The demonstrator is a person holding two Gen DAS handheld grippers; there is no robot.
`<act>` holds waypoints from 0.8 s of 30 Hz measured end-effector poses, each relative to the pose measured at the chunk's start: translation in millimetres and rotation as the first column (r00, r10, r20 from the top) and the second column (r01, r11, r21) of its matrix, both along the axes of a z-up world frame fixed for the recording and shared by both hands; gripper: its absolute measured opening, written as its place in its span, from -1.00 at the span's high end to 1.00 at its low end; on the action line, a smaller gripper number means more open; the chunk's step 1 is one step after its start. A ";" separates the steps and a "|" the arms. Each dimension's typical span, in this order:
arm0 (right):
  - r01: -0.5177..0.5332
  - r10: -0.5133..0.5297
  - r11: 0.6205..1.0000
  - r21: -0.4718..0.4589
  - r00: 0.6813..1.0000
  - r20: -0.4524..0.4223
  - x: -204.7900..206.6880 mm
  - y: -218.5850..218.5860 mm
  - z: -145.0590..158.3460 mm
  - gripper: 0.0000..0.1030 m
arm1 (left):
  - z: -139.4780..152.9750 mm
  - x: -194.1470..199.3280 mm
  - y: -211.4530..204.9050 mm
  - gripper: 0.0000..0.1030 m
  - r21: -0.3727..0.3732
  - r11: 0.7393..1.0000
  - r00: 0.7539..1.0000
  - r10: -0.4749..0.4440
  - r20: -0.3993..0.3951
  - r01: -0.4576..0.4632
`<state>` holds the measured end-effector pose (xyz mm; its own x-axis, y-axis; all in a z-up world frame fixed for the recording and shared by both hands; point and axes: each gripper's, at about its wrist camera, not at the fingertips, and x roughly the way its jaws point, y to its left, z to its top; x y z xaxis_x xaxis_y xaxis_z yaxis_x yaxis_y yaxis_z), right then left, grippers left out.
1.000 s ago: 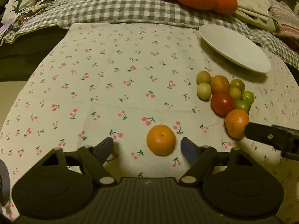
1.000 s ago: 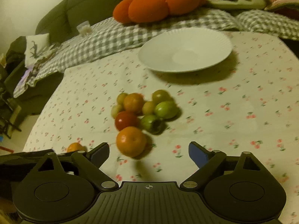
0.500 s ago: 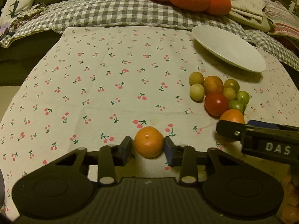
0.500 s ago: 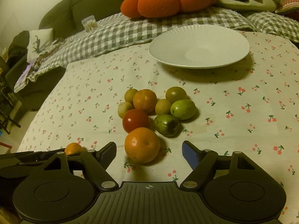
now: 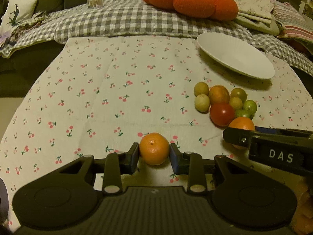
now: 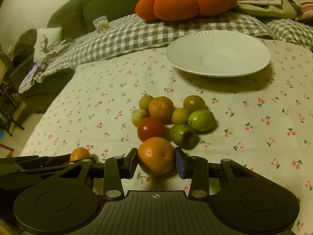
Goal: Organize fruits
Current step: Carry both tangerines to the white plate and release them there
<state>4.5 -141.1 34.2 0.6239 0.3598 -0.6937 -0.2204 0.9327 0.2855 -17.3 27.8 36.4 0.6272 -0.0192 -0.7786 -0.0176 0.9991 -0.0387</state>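
- The left claw pinches a small orange between its two pads, one pad pressed to each side of the fruit; the orange sits on the worktop with its stem dimple turned toward the camera.
- This small orange lies apart from the other fruit, to the left of the pile.
- The right claw has a larger orange between its pads; the left pad touches the fruit, and the blue right pad sits against or just beside its other flank, so it looks pinched.
- The larger orange rests at the near edge of the fruit pile, just beside a red tomato and a dark green fruit.
- Behind these lie a third orange, a light green fruit and several small yellowish round fruits, all bunched together.
- A white plate stands farther back on the cherry-print cloth, well apart from both claws.
- Seen from the left wrist, the right claw's arm reaches in from the right, covering the lower part of the larger orange.
- An orange cushion lies on the checked blanket beyond the worktop.
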 end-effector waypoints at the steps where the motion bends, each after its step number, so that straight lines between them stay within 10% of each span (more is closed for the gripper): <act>1: -0.004 0.004 1.000 0.000 1.000 0.005 -0.9 0.0 2.2 0.25 | 1.3 -0.3 -0.7 0.40 0.001 1.000 1.000 -0.003 0.006 0.003; 24: 0.103 -0.102 0.995 0.002 0.992 0.072 33.4 -62.6 52.6 0.26 | 41.8 51.1 -32.9 0.40 -0.008 0.991 0.976 -0.133 0.171 0.136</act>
<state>37.9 -203.7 86.8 0.7057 0.2902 -0.6464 -0.1436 0.9519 0.2706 33.9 -5.1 78.2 0.7407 -0.1265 -0.6598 0.1256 0.9909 -0.0490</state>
